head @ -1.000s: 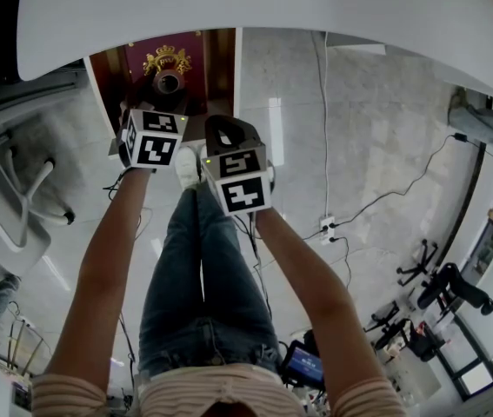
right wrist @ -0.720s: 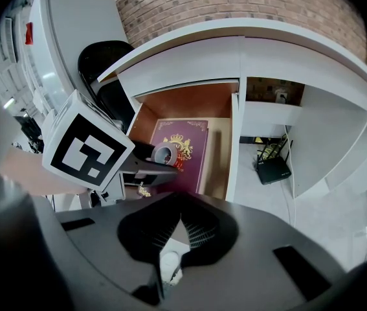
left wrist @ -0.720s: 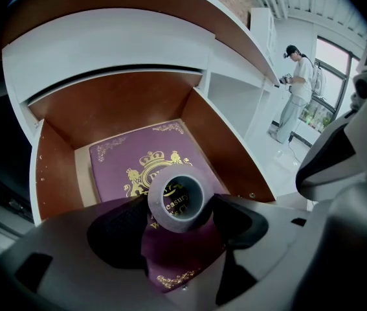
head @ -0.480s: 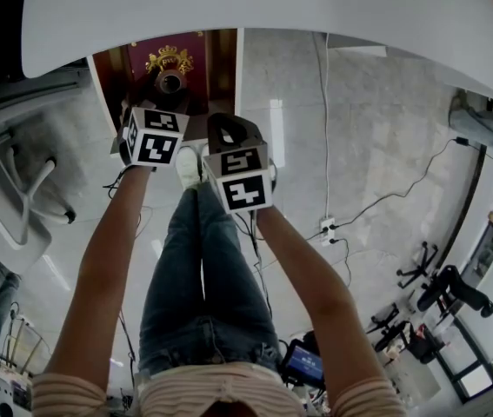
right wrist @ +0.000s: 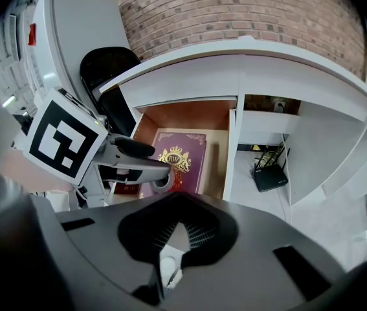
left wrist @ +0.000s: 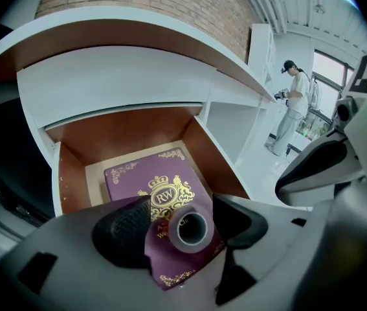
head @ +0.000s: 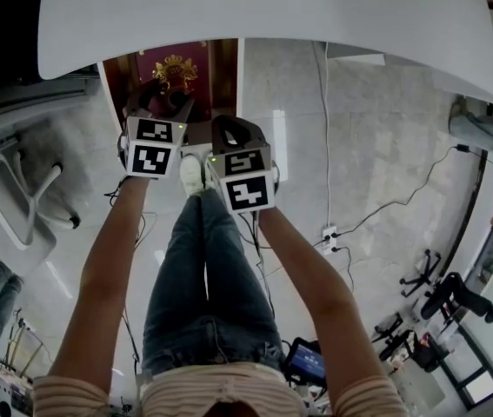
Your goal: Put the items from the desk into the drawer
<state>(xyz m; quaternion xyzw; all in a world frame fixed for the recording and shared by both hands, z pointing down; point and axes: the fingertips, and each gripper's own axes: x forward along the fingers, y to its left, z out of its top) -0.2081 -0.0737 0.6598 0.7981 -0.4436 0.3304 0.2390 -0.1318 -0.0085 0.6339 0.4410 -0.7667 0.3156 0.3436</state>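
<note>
The drawer (head: 222, 59) stands open under the white desk top (head: 272, 7). A purple box with a gold crest (left wrist: 138, 180) lies flat inside it, also visible in the head view (head: 176, 62) and the right gripper view (right wrist: 184, 149). My left gripper (left wrist: 183, 229) hangs over the box's near end, jaws apart. A grey tape roll (left wrist: 177, 240) sits between them, hole facing the camera. Purple shows between the roll and the left pad (left wrist: 122, 229). My right gripper (right wrist: 173, 245) is beside the drawer, its ribbed pads together with nothing held.
A white office chair (head: 11, 207) stands to the left. Cables (head: 385, 198) run across the floor on the right. A black router (right wrist: 270, 173) sits in the desk's open bay beside the drawer. A person (left wrist: 293, 102) stands far off.
The left gripper has come slightly lower and nearer over the drawer's box, and its cube has turned squarer to the head camera. The right gripper has hardly moved.
</note>
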